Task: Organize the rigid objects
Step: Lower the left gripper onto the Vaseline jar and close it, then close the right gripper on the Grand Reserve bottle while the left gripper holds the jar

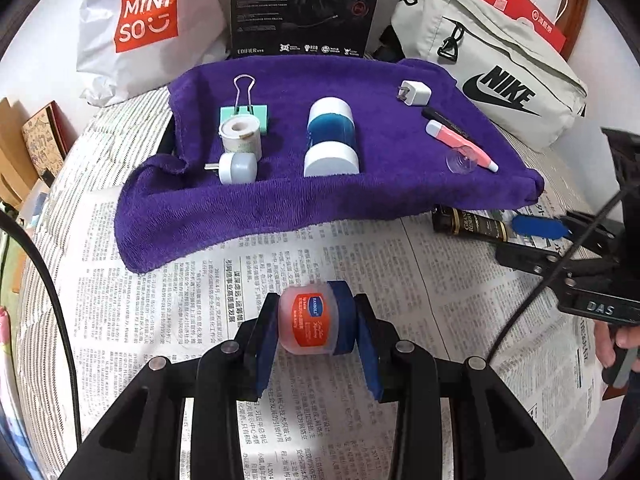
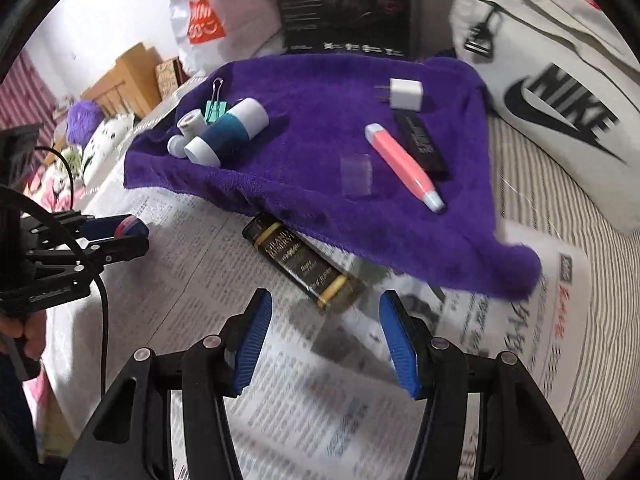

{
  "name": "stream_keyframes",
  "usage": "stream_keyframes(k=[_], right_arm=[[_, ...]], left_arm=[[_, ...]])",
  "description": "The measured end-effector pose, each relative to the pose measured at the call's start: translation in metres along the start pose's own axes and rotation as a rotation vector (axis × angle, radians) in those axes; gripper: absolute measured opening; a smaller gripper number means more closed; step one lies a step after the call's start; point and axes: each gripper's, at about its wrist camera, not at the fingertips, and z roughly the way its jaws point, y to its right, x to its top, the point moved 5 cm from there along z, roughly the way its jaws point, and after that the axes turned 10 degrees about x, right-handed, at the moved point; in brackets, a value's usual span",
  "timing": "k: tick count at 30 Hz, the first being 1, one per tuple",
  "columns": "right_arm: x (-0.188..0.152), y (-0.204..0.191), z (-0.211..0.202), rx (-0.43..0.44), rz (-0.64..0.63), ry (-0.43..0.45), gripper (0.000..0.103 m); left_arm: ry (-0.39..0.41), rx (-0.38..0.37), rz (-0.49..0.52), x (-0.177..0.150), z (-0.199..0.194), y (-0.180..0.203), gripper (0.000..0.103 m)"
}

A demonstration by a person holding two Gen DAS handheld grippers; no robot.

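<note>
My left gripper (image 1: 316, 336) is shut on a small pink jar with an orange label and blue lid (image 1: 310, 322), held over the newspaper in front of the purple towel (image 1: 280, 208). On the towel lie a binder clip (image 1: 244, 110), a tape roll (image 1: 240, 134), a small white cap-like piece (image 1: 236, 168), a blue and white bottle (image 1: 332, 138), a white charger (image 1: 414, 94), a pink pen (image 1: 460, 142) and a black stick (image 1: 444, 120). My right gripper (image 2: 326, 340) is open, its jaws just short of a dark gold-labelled tube (image 2: 302, 264) that lies on the newspaper at the towel's edge.
A Miniso bag (image 1: 148, 24), a black box (image 1: 304, 4) and a Nike bag (image 1: 492, 64) stand behind the towel. Newspaper (image 1: 280, 256) covers the striped surface. A clear small piece (image 2: 356, 174) lies on the towel. The left gripper also shows in the right wrist view (image 2: 128, 236).
</note>
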Motion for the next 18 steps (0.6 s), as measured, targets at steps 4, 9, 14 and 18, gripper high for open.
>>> stream_keyframes(k=[4, 9, 14, 18], right_arm=[[0.009, -0.009, 0.011, -0.02, -0.081, -0.014, 0.057], [0.015, -0.014, 0.02, -0.026, -0.144, -0.029, 0.056], [0.011, -0.021, 0.019, -0.018, -0.19, -0.038, 0.036], [0.0, -0.027, 0.014, 0.003, -0.18, -0.062, 0.027]], left_arm=[[-0.008, -0.015, -0.001, 0.0, 0.003, -0.001, 0.035], [-0.011, -0.038, -0.016, -0.001, 0.004, -0.004, 0.035], [-0.012, -0.045, -0.018, -0.001, 0.005, -0.005, 0.035], [-0.01, -0.046, -0.016, -0.002, 0.004, -0.005, 0.035]])
